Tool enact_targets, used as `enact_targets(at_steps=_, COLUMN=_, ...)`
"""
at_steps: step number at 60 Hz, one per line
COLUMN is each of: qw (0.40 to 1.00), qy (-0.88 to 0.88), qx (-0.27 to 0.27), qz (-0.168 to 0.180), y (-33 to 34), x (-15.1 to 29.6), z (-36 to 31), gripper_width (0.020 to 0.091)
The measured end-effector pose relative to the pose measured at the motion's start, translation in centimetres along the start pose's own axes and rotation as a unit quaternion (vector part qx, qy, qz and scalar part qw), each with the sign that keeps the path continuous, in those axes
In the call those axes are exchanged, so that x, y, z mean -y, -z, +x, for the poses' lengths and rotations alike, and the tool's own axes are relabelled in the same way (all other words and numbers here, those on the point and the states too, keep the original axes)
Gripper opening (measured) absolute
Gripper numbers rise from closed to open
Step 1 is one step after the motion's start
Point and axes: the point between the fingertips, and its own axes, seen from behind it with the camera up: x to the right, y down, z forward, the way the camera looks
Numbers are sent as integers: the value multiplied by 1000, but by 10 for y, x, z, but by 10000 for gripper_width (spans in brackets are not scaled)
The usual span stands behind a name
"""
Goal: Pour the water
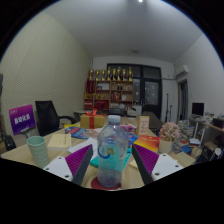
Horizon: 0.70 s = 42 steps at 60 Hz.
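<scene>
A clear plastic water bottle with a pale blue label stands upright on a red coaster on the wooden table. My gripper is open, with the bottle between its two fingers and only a narrow gap at each side. The purple pads flank the bottle's lower half. A green cup stands on the table to the left, beyond the left finger.
Papers, small boxes and colourful clutter cover the table behind the bottle. A purple sign and a black chair stand at the left. Flowers sit at the right. Shelves line the far wall.
</scene>
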Motion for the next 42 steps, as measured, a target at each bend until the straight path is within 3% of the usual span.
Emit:
enact_targets(at_steps=7, qw=1000, qy=4, qx=-2, qz=-3, y=46, x=25, z=-33, gripper_width=849)
enact_targets(at_steps=8, qw=1000, qy=2, qx=4, qz=-3, y=41, x=18, z=-11, gripper_width=849)
enact_targets(at_steps=17, qw=1000, qy=-7, qx=10, qz=-25, y=129, x=28, z=-48, gripper_width=851)
enact_targets(at_steps=30, qw=999, qy=-37, qx=4, qz=-25, y=232, x=38, z=-56, gripper_width=849)
enact_targets(at_steps=42, qw=1000, qy=-22, qx=-16, qz=-14, y=266, x=52, z=-47, gripper_width=849)
